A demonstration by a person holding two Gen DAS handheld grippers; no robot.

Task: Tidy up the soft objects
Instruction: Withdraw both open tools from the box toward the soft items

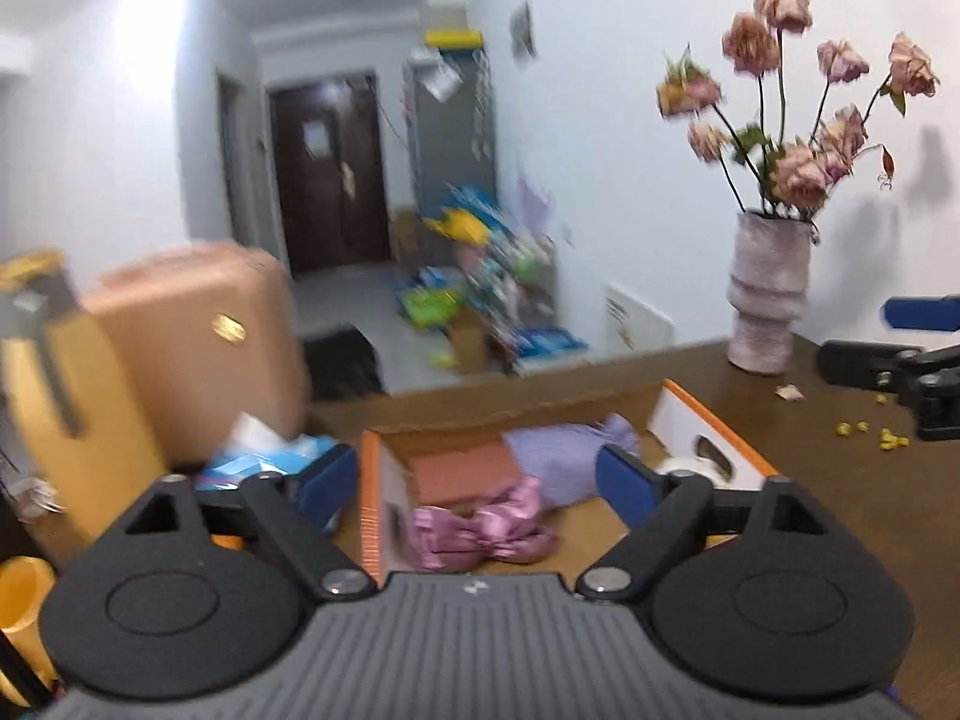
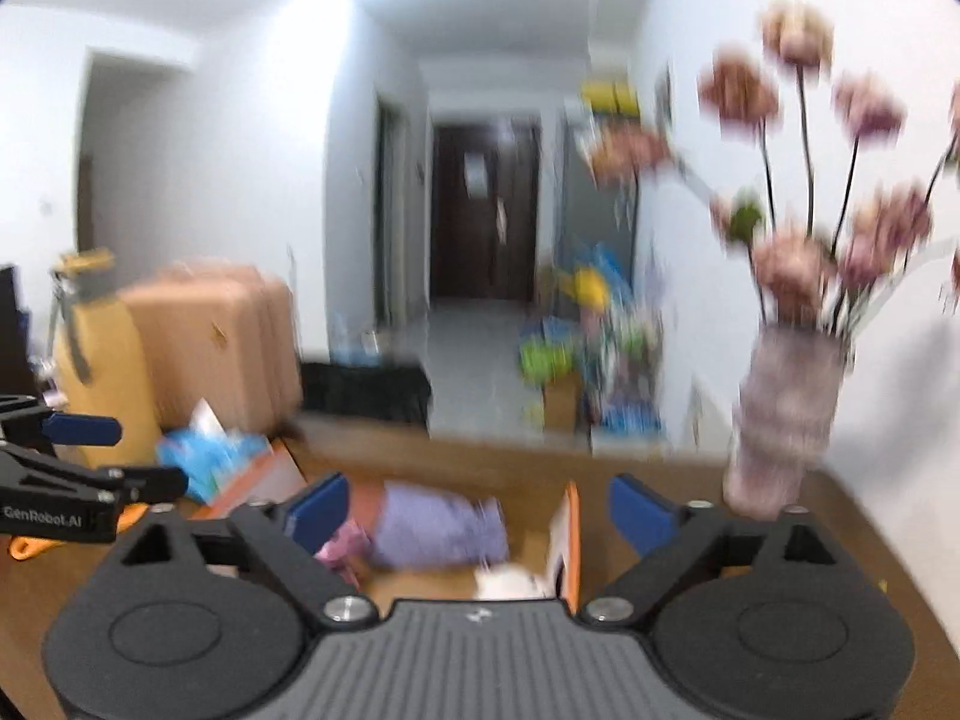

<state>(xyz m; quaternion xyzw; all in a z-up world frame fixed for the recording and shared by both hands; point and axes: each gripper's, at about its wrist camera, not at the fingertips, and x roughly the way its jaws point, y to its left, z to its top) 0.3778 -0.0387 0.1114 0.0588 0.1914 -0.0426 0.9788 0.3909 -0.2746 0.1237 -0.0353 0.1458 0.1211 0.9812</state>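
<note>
An open cardboard box (image 1: 369,480) with orange edges stands on the brown table (image 1: 840,510). Inside lie a lilac cloth (image 1: 558,462), a pink satin bow (image 1: 486,531), a salmon folded cloth (image 1: 465,471) and a white item (image 1: 684,468). My left gripper (image 1: 477,480) hovers over the box's near side, open, with nothing between its blue pads. In the right wrist view, blurred, my right gripper (image 2: 480,510) is open and empty above the lilac cloth (image 2: 432,531), with the box's right wall (image 2: 573,540) beside it. Each gripper shows at the edge of the other's view.
A pale vase of dried pink roses (image 1: 768,300) stands at the table's back right, with yellow crumbs (image 1: 864,429) scattered near it. A blue tissue pack (image 1: 258,462) lies left of the box. A tan suitcase (image 1: 204,348) stands beyond, and a cluttered hallway behind.
</note>
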